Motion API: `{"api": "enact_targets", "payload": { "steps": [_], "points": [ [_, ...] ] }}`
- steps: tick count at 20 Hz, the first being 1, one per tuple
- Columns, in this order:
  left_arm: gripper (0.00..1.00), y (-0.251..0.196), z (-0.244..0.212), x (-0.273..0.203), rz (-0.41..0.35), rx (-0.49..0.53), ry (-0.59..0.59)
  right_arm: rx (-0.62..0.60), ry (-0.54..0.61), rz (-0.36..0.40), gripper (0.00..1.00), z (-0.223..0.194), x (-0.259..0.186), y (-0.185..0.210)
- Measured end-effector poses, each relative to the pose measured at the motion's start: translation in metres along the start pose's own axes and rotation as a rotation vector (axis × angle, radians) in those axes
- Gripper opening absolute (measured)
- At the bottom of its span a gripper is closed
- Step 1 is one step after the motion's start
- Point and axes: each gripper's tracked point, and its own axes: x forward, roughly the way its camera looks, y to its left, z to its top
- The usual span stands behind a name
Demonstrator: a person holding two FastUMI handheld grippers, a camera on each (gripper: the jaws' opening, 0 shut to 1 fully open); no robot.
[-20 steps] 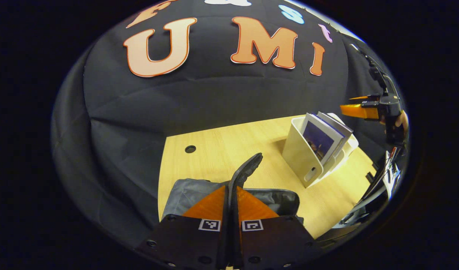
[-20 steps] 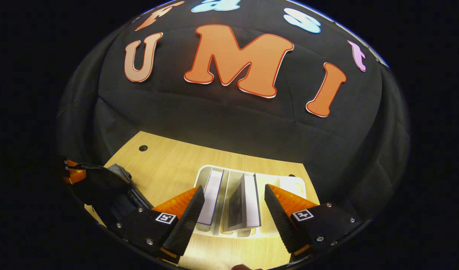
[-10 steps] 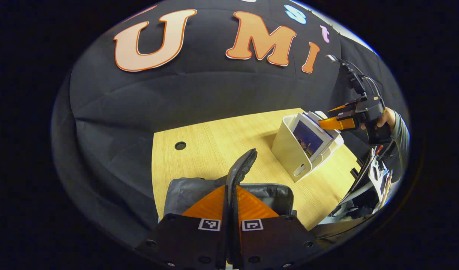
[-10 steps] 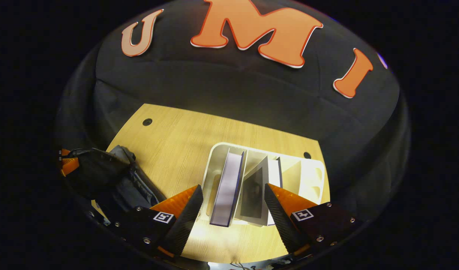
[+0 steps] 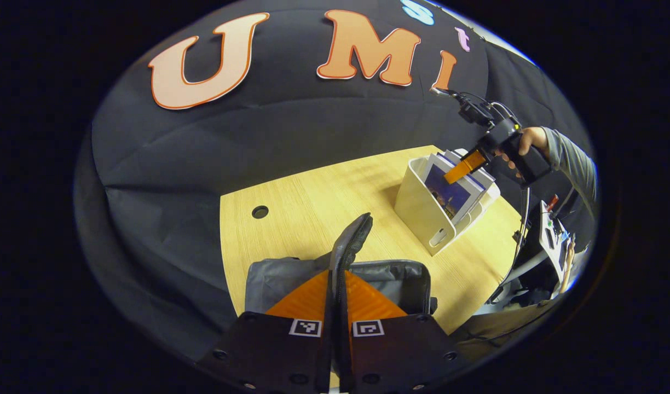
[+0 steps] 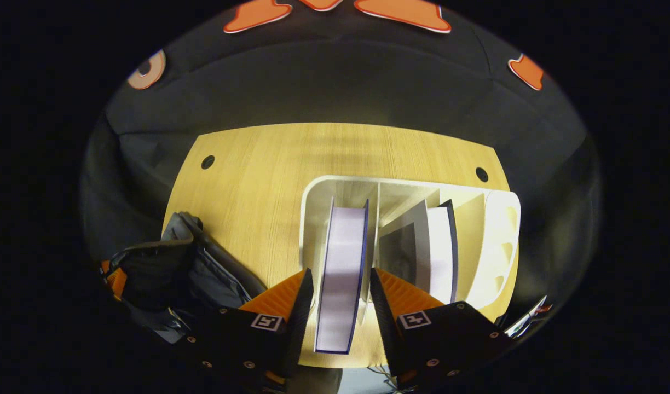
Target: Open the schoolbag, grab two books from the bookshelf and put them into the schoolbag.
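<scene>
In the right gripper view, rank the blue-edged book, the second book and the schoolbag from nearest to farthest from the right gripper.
1. blue-edged book, between the right gripper fingers.
2. second book, one slot to the right.
3. schoolbag, far left on the table.

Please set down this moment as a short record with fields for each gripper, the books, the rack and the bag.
left gripper: shut on a dark strap of the schoolbag
right gripper: fingers either side of the blue-edged book; contact cannot be told
second book: leaning in the next compartment
bookshelf: white divided rack on the wooden table
schoolbag: grey, on the table near the rack
</scene>
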Motion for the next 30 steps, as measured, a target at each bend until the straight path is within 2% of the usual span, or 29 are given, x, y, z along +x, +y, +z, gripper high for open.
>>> {"api": "enact_targets", "payload": {
  "steps": [1,2,3,6,8,12,20,25,26,27,30],
  "points": [
    [0.06,0.002,-0.001,0.000,0.005,-0.008,0.006,0.028,0.017,-0.003,0.57,0.001,0.003,0.001],
    [0.06,0.003,-0.002,-0.001,0.008,-0.014,0.007,0.045,0.027,0.000,0.45,0.004,0.004,0.001],
    [0.07,0.003,-0.003,0.000,0.008,-0.022,0.008,0.053,0.031,0.004,0.39,0.002,0.004,0.001],
    [0.06,0.003,-0.008,0.001,0.018,-0.026,0.018,0.098,0.037,0.038,0.33,0.004,-0.006,0.007],
    [0.06,0.001,-0.008,0.000,0.020,-0.029,0.019,0.123,0.018,0.085,0.31,0.003,-0.022,0.010],
    [0.06,-0.006,-0.011,0.002,0.023,-0.039,0.022,0.164,-0.062,0.086,0.30,-0.002,-0.060,-0.002],
    [0.06,-0.010,-0.014,0.001,0.033,-0.039,0.025,0.248,-0.166,0.169,0.29,-0.027,-0.127,-0.024],
    [0.07,-0.009,-0.013,-0.001,0.045,-0.049,0.021,0.286,-0.216,0.253,0.28,-0.057,-0.157,-0.029],
    [0.10,-0.010,-0.014,0.000,0.045,-0.052,0.019,0.295,-0.219,0.274,0.28,-0.064,-0.160,-0.027],
    [0.06,-0.011,-0.014,-0.001,0.045,-0.056,0.021,0.300,-0.224,0.299,0.28,-0.071,-0.163,-0.026],
    [0.06,-0.012,-0.016,-0.002,0.052,-0.063,0.024,0.326,-0.242,0.349,0.28,-0.086,-0.171,-0.024]
  ]
}}
